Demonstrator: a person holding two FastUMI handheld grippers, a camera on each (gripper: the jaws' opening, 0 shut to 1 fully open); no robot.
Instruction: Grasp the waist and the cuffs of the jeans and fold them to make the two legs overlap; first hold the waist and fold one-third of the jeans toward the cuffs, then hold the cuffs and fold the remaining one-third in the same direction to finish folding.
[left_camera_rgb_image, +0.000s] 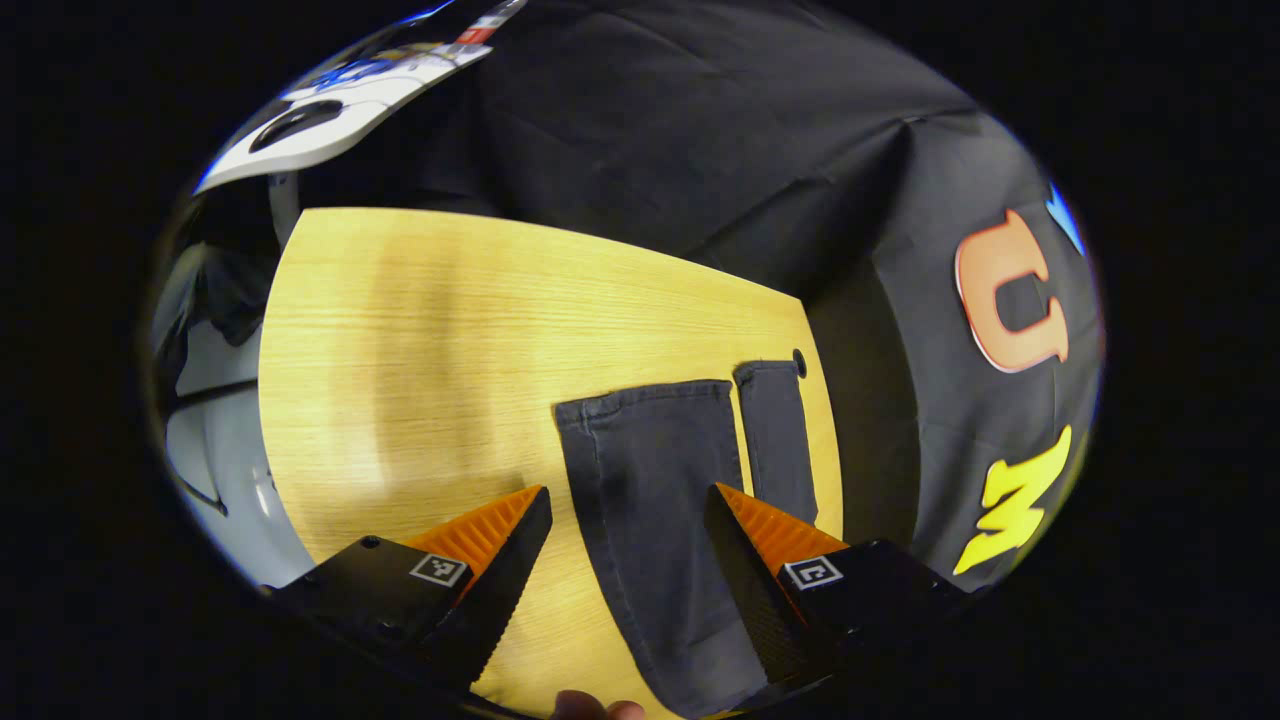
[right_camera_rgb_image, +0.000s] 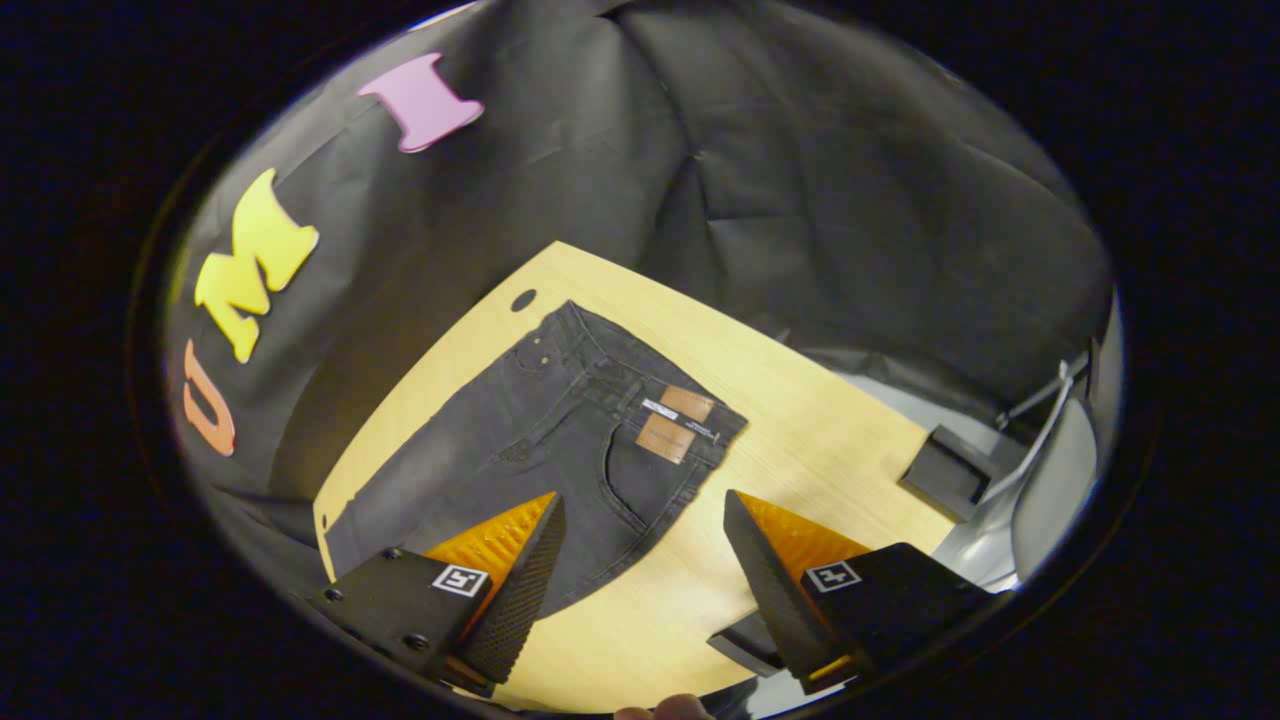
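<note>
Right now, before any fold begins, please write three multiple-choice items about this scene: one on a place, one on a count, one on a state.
1. Where do the jeans lie?
A. flat on the wooden table
B. on a chair
C. hanging from the wall

2. How many brown patches show at the waistband?
A. none
B. two
C. four

3. How are the left tool and right tool?
A. both shut on the denim
B. one open, one shut
C. both open, holding nothing

Answers:
1 A: the dark denim is spread on the yellow wood.
2 B: two patches sit side by side at the waist.
3 C: in each view the two fingers stand wide apart above the jeans, pressing nothing.
</note>
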